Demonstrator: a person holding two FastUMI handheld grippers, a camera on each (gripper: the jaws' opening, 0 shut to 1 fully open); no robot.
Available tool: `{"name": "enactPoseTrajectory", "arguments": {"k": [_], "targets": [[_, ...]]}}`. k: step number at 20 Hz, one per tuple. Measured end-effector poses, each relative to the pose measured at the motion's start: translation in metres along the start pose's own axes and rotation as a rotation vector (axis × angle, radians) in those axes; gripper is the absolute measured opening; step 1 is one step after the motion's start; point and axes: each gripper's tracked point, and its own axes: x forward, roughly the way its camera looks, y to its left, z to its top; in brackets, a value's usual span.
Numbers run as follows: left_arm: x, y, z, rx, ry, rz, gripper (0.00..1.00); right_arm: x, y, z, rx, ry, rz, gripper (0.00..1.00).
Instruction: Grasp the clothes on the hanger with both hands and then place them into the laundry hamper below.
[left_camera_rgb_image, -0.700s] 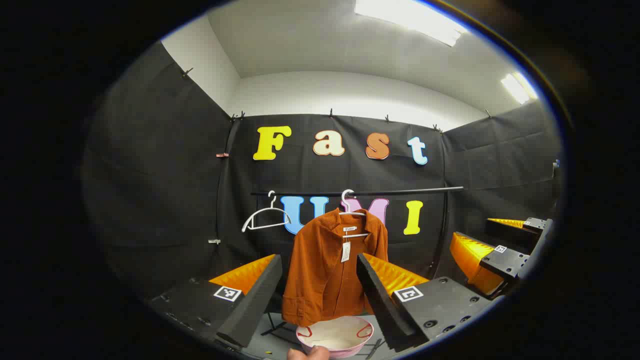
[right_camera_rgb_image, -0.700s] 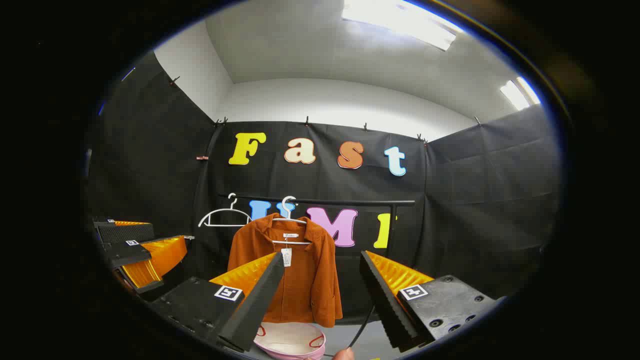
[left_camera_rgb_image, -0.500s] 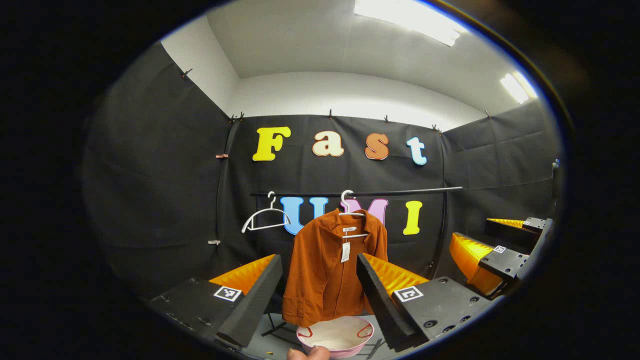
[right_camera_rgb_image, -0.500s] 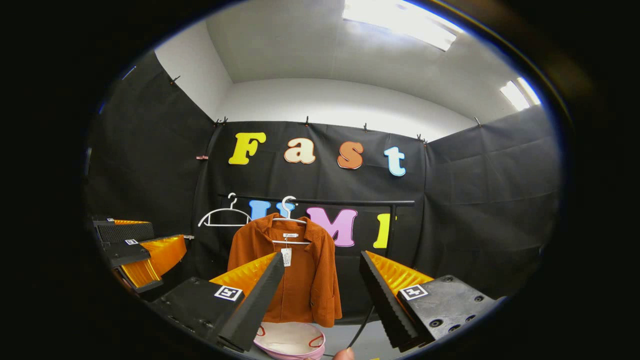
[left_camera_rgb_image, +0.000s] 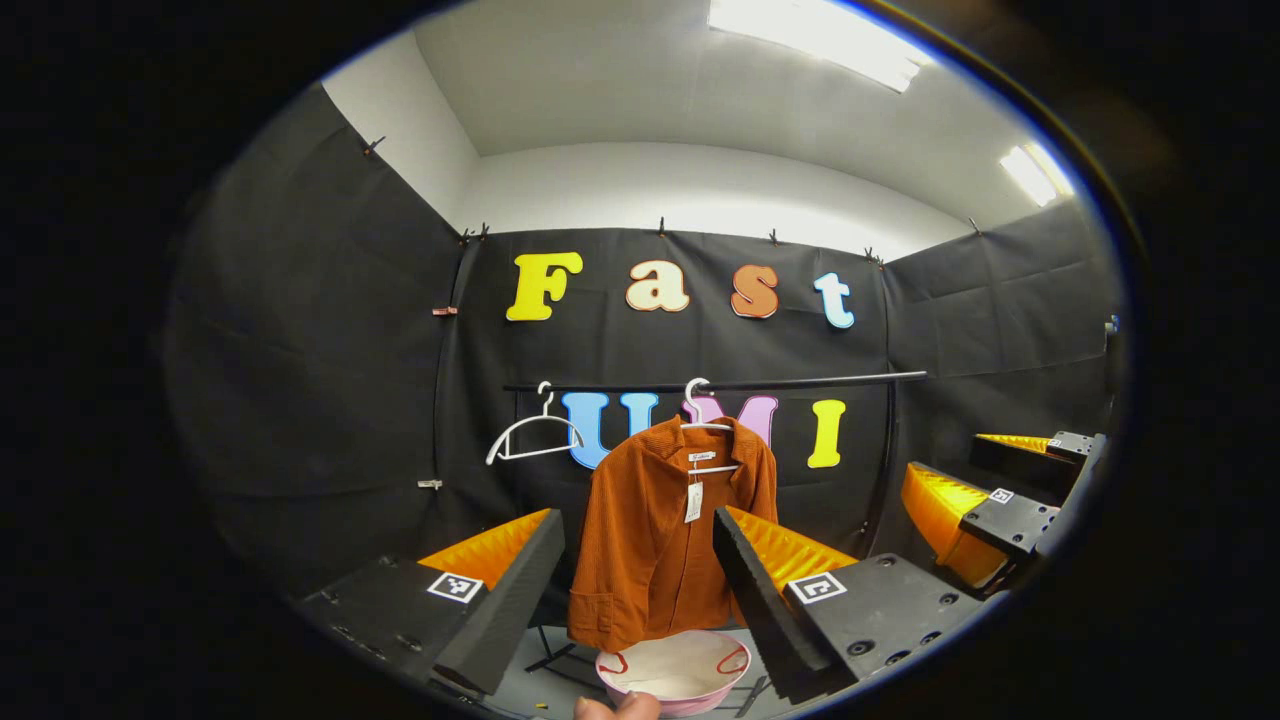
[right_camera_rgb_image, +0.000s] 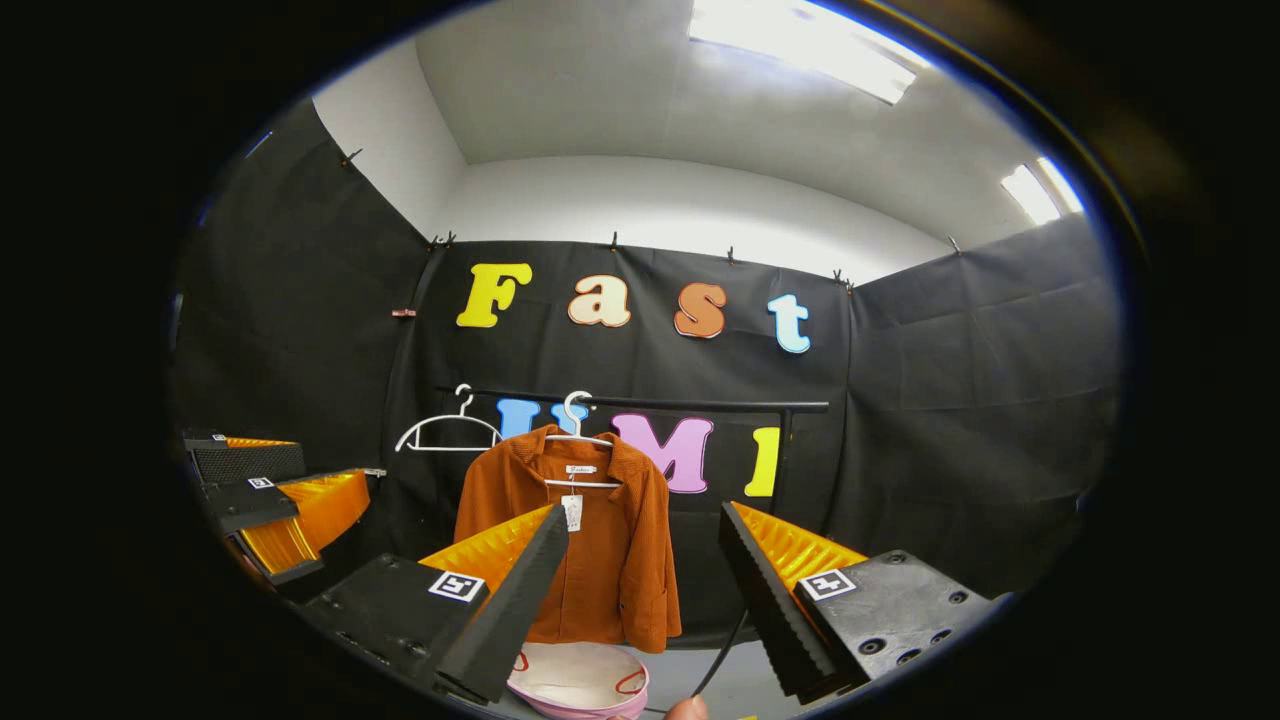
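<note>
A rust-orange shirt (left_camera_rgb_image: 660, 540) (right_camera_rgb_image: 590, 545) with a white tag hangs on a white hanger (left_camera_rgb_image: 700, 425) (right_camera_rgb_image: 575, 435) from a black rail (left_camera_rgb_image: 800, 381) (right_camera_rgb_image: 700, 404). Directly below it stands a pink-and-white laundry hamper (left_camera_rgb_image: 672, 672) (right_camera_rgb_image: 578, 680). My left gripper (left_camera_rgb_image: 638, 545) is open, some way short of the shirt, which shows between its fingers. My right gripper (right_camera_rgb_image: 642, 540) is open too, with the shirt behind its left finger. Each gripper shows at the edge of the other's view: the right gripper (left_camera_rgb_image: 985, 505) and the left gripper (right_camera_rgb_image: 270, 495), both away from the shirt.
An empty white hanger (left_camera_rgb_image: 535, 440) (right_camera_rgb_image: 450, 435) hangs on the rail left of the shirt. The rail's black upright (right_camera_rgb_image: 782, 455) stands at its right end, with stand legs (left_camera_rgb_image: 550, 655) on the grey floor. A fingertip (left_camera_rgb_image: 615, 706) shows at the bottom edge.
Almost nothing differs: both views have shifted by a few pixels, and the shirt and hamper sit slightly to the right in the left gripper view. Both grippers stay open.
</note>
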Motion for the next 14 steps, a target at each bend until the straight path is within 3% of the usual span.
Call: {"name": "enactPoseTrajectory", "arguments": {"k": [7, 14], "targets": [[0.015, -0.007, -0.007, -0.020, 0.012, -0.013, 0.95, 0.004, 0.000, -0.008, -0.002, 0.026, 0.004, 0.98], [0.067, -0.024, -0.015, -0.006, 0.011, -0.036, 0.95, 0.054, -0.012, -0.021, 0.008, 0.033, -0.011, 0.98]]}}
